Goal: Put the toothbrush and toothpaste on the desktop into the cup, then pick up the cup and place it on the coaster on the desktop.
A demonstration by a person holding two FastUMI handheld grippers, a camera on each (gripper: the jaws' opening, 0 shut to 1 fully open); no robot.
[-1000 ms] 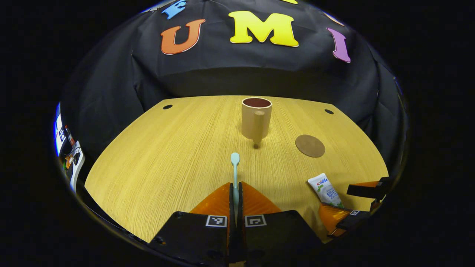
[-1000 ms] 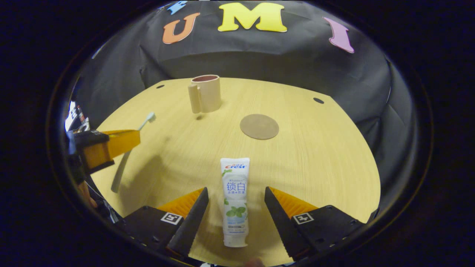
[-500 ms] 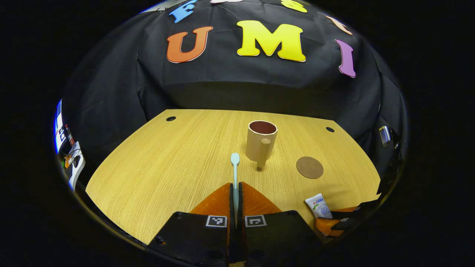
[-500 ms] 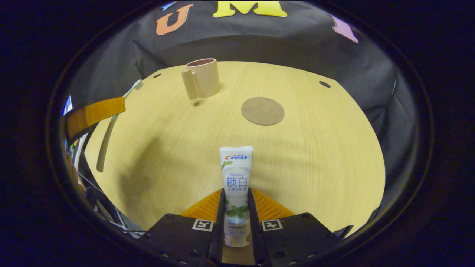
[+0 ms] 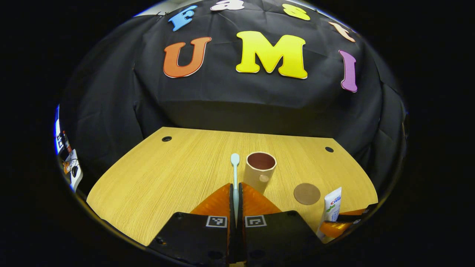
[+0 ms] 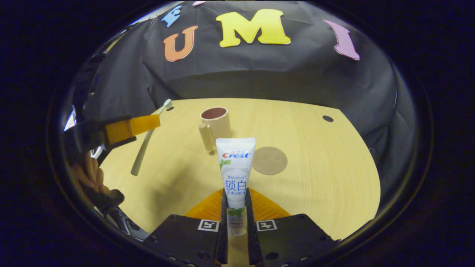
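The wooden desktop [image 5: 156,185] spreads wide under both grippers, with the booth's black cloth wall [image 5: 230,107] rising behind its far edge. Near the middle of the desktop stands the cup [image 5: 259,174] — upright, open mouth up, its handle turned toward the near edge. Taking the cup as the landmark: the round coaster [image 5: 307,193] lies flat just to the cup's right and a little nearer, apart from it, with nothing on it.

The left gripper [image 5: 236,200] is clenched on the toothbrush [image 5: 235,174], both fingers pressed against the handle; the brush head sticks forward and sits just left of the cup's rim in the left gripper view. In the right gripper view the same gripper [image 6: 143,125] comes in from the cup's left, held above the desktop, with the toothbrush [image 6: 148,139] slanting through it, head up toward the far edge and handle end hanging down. A hand [image 6: 87,174] shows below it at the edge.

The right gripper [image 6: 236,202] grasps the toothpaste [image 6: 235,168] near its cap end, both fingers tight on the tube — the flat end stands up in front of the cup, clear of the desktop. In the left gripper view it is right of the coaster.
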